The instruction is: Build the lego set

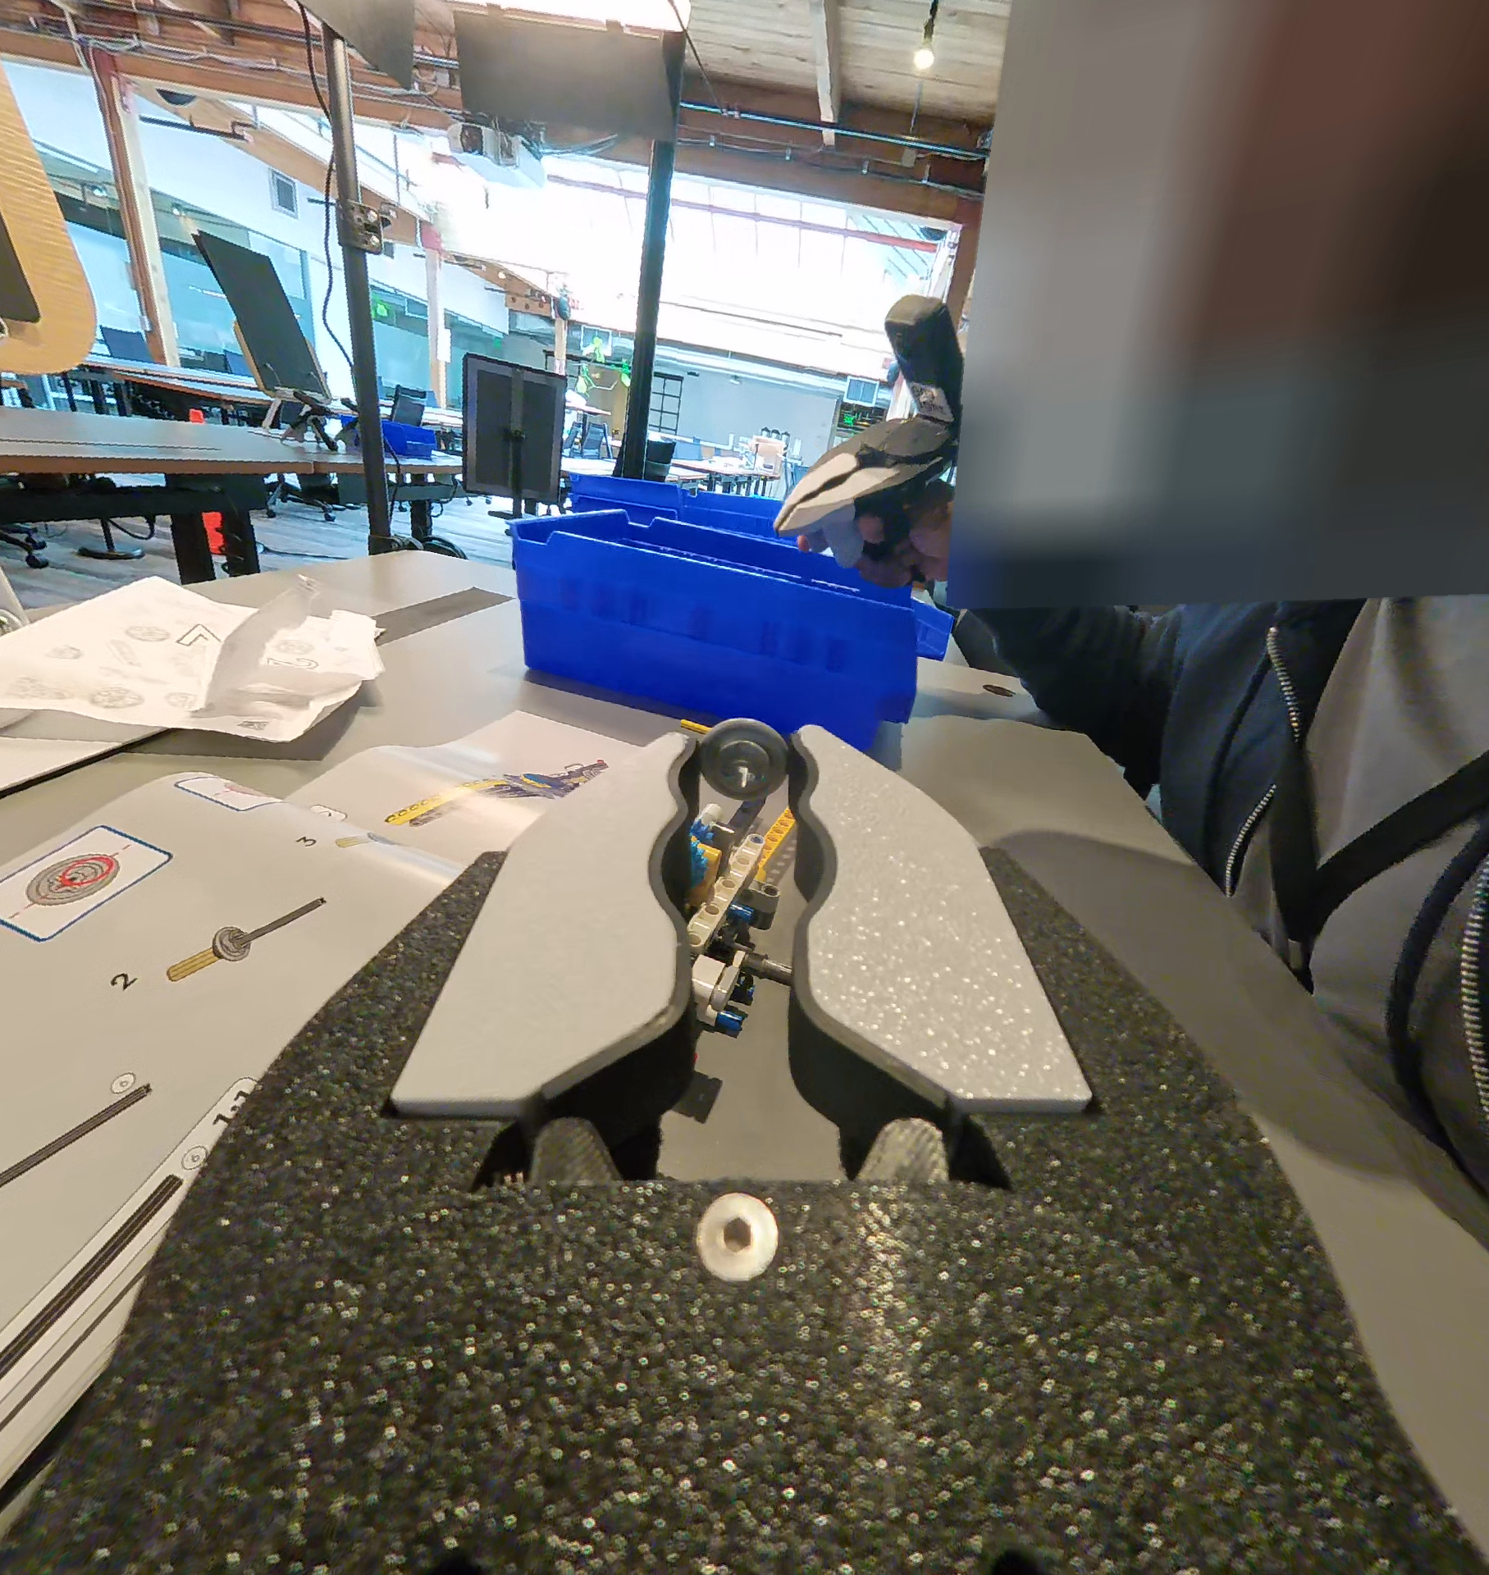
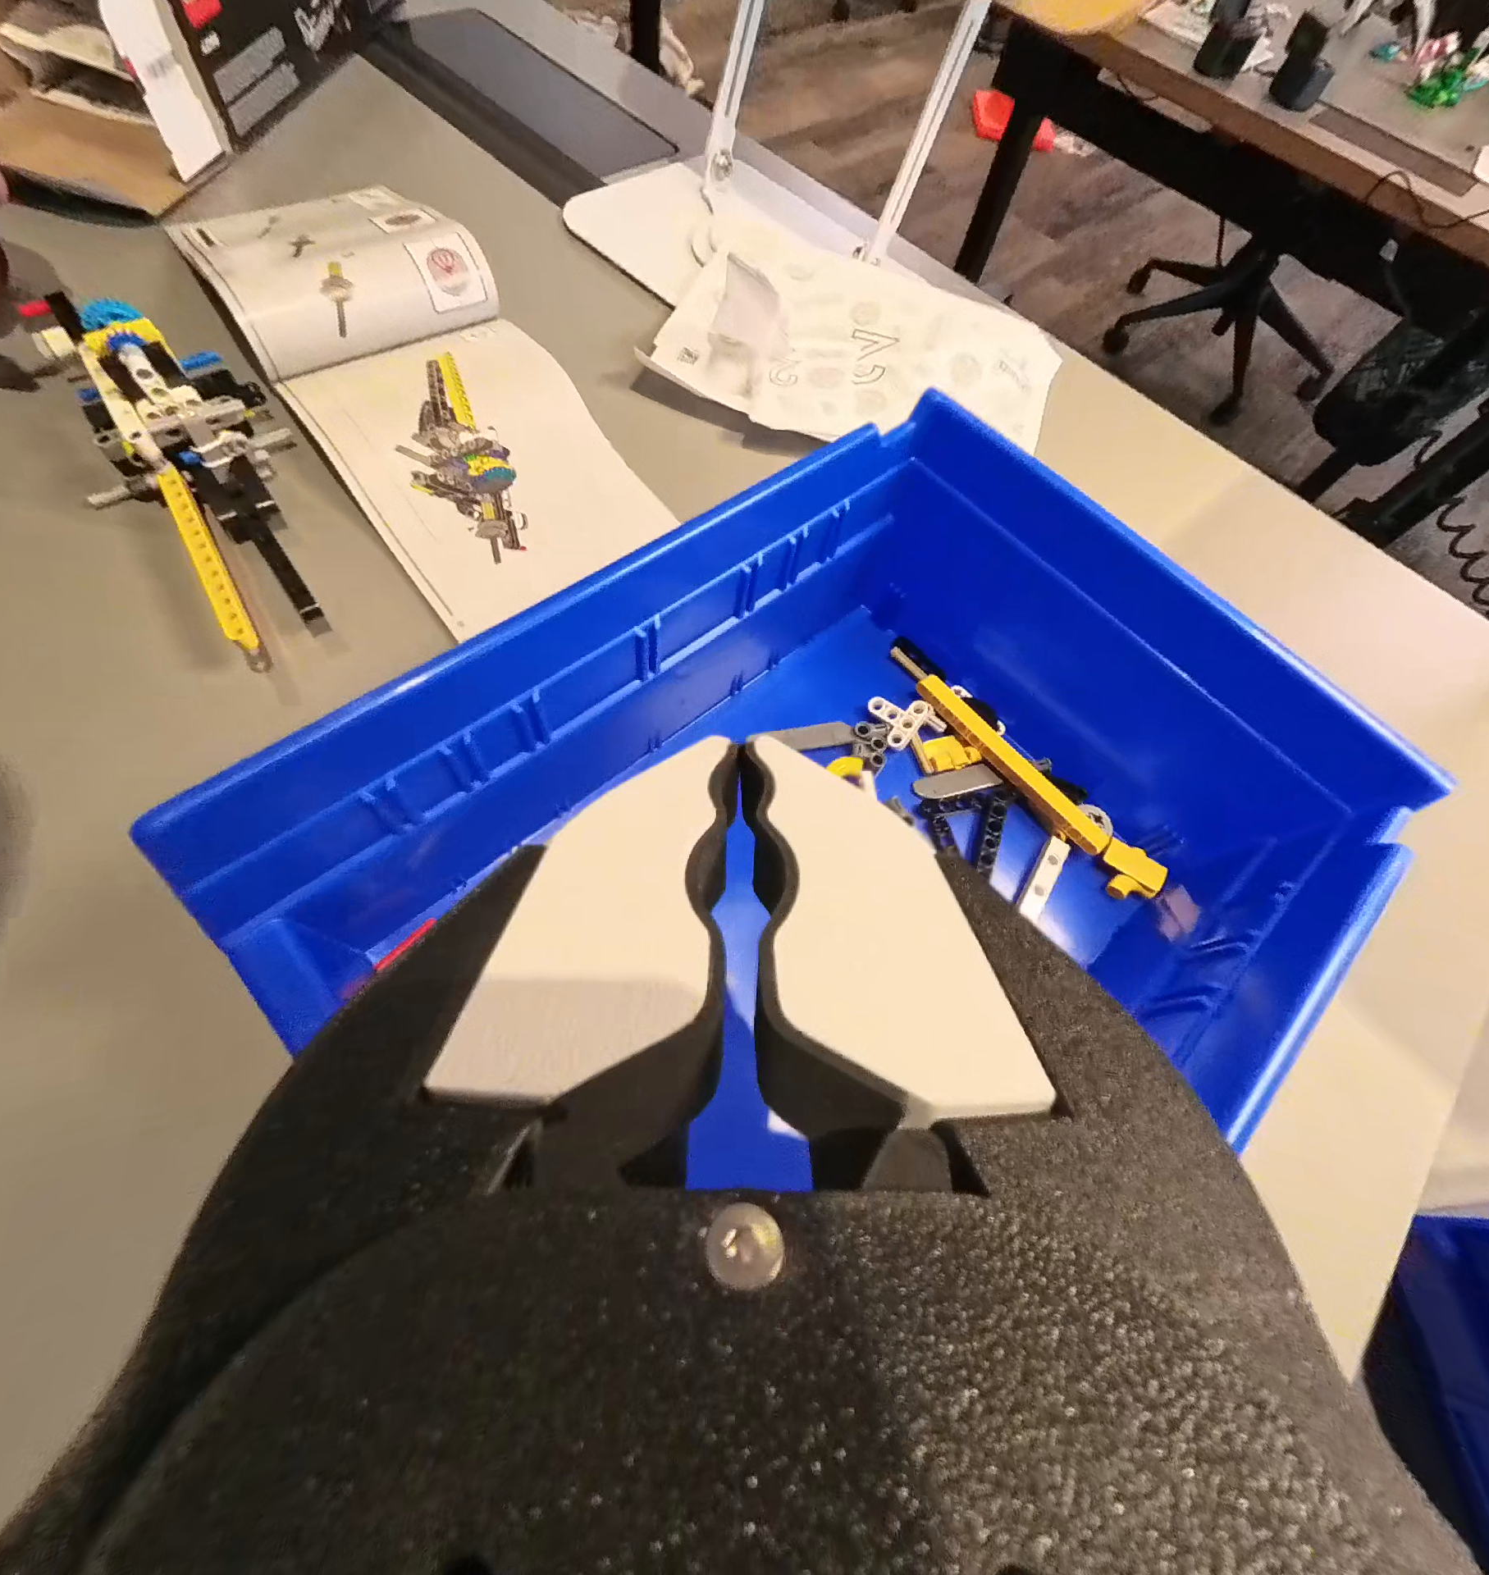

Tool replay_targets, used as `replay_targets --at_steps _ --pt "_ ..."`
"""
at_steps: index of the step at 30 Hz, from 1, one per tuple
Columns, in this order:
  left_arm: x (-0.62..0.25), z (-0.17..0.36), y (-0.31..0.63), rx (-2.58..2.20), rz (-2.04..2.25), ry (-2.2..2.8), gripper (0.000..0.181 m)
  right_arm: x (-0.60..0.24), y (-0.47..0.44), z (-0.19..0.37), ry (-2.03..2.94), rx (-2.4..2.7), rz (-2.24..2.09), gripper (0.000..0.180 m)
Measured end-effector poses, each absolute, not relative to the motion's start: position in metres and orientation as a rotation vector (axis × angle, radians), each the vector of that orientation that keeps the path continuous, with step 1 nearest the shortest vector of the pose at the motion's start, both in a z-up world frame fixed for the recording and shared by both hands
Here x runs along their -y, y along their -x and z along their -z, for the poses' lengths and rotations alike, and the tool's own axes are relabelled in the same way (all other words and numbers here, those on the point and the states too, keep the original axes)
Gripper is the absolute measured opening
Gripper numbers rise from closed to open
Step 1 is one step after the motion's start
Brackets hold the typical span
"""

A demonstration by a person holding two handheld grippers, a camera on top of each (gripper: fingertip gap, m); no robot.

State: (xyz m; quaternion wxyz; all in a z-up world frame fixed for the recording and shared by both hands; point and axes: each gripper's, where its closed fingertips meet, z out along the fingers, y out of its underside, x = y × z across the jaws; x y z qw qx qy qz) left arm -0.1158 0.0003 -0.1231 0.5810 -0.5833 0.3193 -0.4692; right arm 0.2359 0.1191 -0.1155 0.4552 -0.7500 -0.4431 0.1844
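My left gripper (image 1: 745,754) is shut on a small grey wheel (image 1: 745,750) with an axle through its hub, pinched between the fingertips. Through the gap I see the part-built lego model (image 1: 724,903), yellow, white and black, lying on the grey table; it also shows in the right wrist view (image 2: 170,426). My right gripper (image 2: 741,746) is shut and empty, held above the blue bin (image 2: 553,682). Loose lego pieces (image 2: 979,767), among them a long yellow beam, lie in the bin's far corner. The right gripper also shows in the left wrist view (image 1: 787,520), over the bin (image 1: 707,648).
An open instruction booklet (image 2: 434,409) lies beside the model. A crumpled paper bag (image 2: 826,341) and a white lamp base (image 2: 655,222) sit beyond it. The set's box (image 2: 212,68) is at the far corner. A second blue bin (image 2: 1457,1364) is at lower right. A person's jacket (image 1: 1363,810) is close by. One gripper's finger ends stand about 40 cm off the other's.
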Motion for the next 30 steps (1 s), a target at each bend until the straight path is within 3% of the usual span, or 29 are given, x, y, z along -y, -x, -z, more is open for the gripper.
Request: replay_targets --at_steps 10,30 --pt "-0.001 0.124 0.115 -0.747 1.101 1.368 0.019 -0.097 -0.240 0.156 2.000 1.464 -0.426 0.005" --pt "0.004 0.125 0.112 -0.786 1.095 1.367 0.020 -0.124 -0.245 0.116 1.941 1.384 -0.298 0.012"
